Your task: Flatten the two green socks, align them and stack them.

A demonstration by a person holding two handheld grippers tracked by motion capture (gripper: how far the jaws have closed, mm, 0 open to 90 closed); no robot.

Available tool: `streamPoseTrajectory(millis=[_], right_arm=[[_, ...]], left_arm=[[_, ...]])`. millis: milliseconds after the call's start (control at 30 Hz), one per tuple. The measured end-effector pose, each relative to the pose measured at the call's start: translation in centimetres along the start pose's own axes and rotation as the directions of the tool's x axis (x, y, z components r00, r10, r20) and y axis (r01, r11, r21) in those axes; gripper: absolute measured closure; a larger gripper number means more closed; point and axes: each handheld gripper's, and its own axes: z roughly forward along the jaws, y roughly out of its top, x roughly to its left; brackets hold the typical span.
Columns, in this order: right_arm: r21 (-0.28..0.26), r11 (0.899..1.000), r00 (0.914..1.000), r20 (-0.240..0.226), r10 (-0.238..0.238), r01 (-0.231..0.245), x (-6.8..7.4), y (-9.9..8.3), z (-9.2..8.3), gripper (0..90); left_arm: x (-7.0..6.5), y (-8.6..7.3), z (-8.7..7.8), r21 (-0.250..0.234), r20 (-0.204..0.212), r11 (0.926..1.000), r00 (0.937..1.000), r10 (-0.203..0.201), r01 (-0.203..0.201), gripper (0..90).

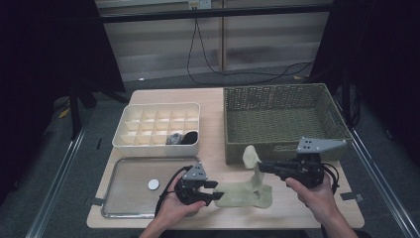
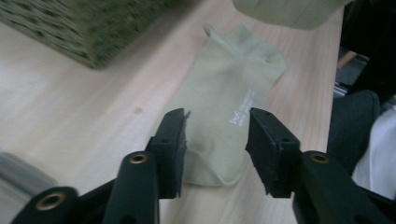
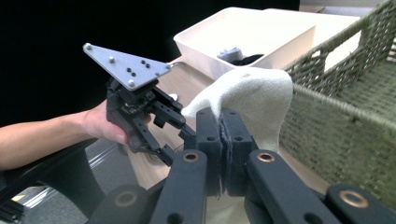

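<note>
Pinching a pale green sock between its clenched jaws, the right gripper lifted one end off the wooden table at lower centre of the high view, while the rest of the sock trailed down to lie flat on the tabletop. Seen along the right gripper's own jaws, the fabric bulged above the pressed pads in a rounded fold, a detail the high view left small and vague. The left gripper, in the lower centre-left of the high view, stood over the flat end of the sock; its own view showed the jaws part-way open, straddling that end with the pads not pressing on it, and a small white printed mark on the cloth that could not be read.

A woven basket filled the upper right of the high view, with nothing visible inside. To its left a cream divided box held a grey item and a black item in two lower-right compartments; what they were was too small to tell. A metal tray at lower left carried one white disc.

In the right gripper view the box was cut off by the basket's rim, and the left hand showed at centre left. The left gripper view caught just a corner of the basket at upper left and a blurred edge of the tray at lower left.
</note>
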Motion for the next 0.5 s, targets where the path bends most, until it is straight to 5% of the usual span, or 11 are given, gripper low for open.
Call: streamPoseTrajectory(millis=[267,400,500], right_arm=[[0.016,1.000,0.9997,-0.011,0.022,-0.022,-0.1,-1.2,0.3,88.0],[0.043,0.999,0.9989,-0.031,0.034,-0.033,-0.3,-1.8,1.7,88.0],[0.081,0.996,0.9980,-0.037,0.051,-0.048,-0.8,-2.6,2.9,88.0]], left_arm=[[0.5,0.0,1.2,0.022,0.000,0.9996,0.9998,-0.020,0.020,72.0],[0.7,-0.2,1.8,0.043,-0.010,0.9990,0.9999,-0.011,0.011,73.6],[0.7,-0.1,1.4,0.008,-0.030,0.9995,0.9991,-0.030,0.030,69.7]])
